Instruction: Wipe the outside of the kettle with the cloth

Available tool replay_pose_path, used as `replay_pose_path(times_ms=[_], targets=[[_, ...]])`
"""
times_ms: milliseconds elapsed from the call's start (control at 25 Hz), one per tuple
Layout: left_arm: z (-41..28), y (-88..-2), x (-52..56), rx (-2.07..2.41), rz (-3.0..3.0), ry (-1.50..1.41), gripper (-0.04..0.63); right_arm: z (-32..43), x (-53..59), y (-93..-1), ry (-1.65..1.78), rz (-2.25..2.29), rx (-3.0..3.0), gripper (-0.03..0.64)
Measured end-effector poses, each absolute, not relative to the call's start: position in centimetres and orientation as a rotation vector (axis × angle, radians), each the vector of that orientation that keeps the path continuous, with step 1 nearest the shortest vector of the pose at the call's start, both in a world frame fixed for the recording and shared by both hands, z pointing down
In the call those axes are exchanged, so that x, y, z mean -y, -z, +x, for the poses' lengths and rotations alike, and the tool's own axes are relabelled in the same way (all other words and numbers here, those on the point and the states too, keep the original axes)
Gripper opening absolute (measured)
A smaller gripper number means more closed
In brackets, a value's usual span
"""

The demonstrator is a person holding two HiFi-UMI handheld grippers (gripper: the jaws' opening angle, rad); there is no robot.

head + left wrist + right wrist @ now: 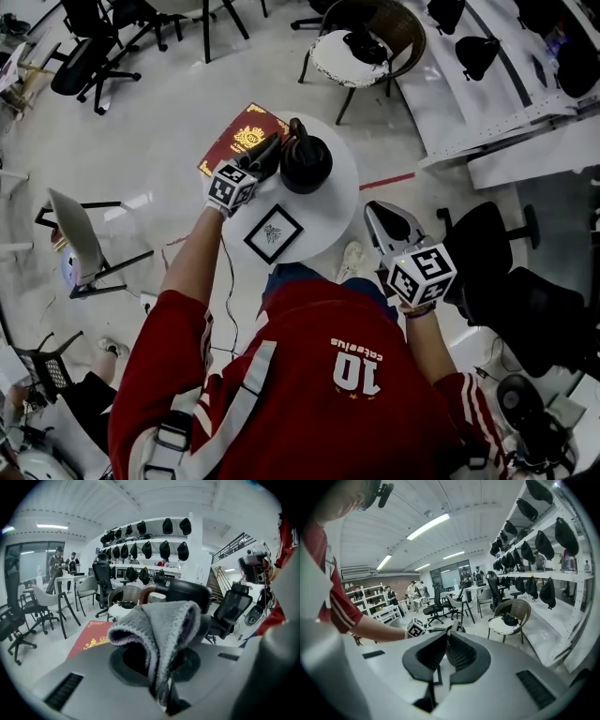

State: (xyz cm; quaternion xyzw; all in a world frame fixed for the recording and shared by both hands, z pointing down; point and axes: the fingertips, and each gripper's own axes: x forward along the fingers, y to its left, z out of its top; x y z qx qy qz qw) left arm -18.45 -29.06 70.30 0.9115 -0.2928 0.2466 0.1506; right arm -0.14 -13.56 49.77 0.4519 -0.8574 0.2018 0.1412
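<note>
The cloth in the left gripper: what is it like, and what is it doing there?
The cloth is grey, with a fuzzy, knitted-looking weave and a purplish tint inside its folds. It looks soft and is bunched. The left gripper is shut on its lower part, and the rest stands up and folds over in a rounded hump. The black kettle stands right behind it on the round white table. Whether cloth and kettle touch cannot be told.

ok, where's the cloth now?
The cloth is clamped in the jaws of the left gripper, just left of the kettle on the round table in head view.
</note>
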Motion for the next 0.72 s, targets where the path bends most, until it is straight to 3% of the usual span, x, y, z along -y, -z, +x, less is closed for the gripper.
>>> replay_pose_path(times_ms=[720], targets=[[-16.8, -74.3, 28.8, 0.802, 2.543, -0.77, 0.046, 2.8, 11.2, -50.6, -0.588, 1.392, 2.41, 0.034]])
